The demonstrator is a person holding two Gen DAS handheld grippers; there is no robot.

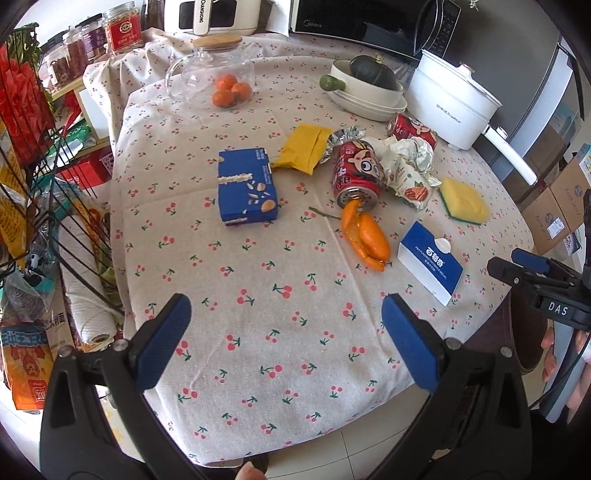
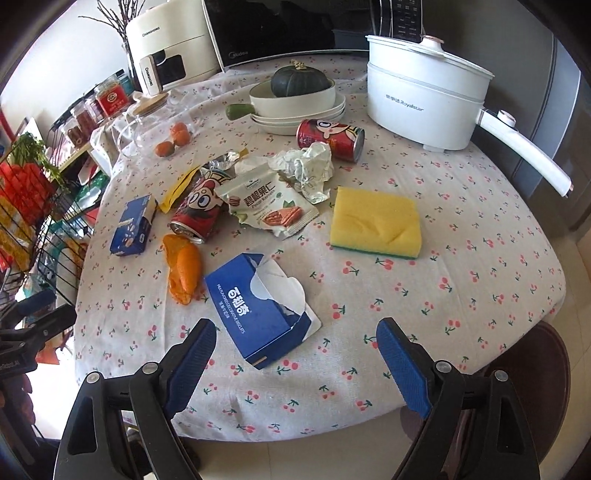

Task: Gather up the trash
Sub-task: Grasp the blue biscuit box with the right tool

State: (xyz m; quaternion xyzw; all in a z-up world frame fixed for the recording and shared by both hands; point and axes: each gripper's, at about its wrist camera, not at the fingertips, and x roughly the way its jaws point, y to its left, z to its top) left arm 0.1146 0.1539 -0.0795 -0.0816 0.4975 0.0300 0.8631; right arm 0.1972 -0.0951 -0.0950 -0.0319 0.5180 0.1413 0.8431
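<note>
Trash lies on the cherry-print tablecloth (image 1: 258,295): a blue snack box (image 1: 245,184), a yellow wrapper (image 1: 304,153), two red cans (image 1: 356,171) (image 2: 330,139), orange peel (image 1: 367,236), a nut packet (image 2: 267,205), crumpled foil (image 2: 308,168) and a torn blue biscuit box (image 2: 260,308). My left gripper (image 1: 286,339) is open and empty above the near table edge. My right gripper (image 2: 295,363) is open and empty, just short of the torn biscuit box.
A yellow sponge (image 2: 376,221), a white electric pot (image 2: 424,99), stacked bowls with a squash (image 2: 299,98), a glass jug with tangerines (image 1: 214,79) and a microwave (image 1: 369,26) stand on the table. A wire rack (image 1: 33,166) stands left. A brown stool (image 2: 532,354) is at the right edge.
</note>
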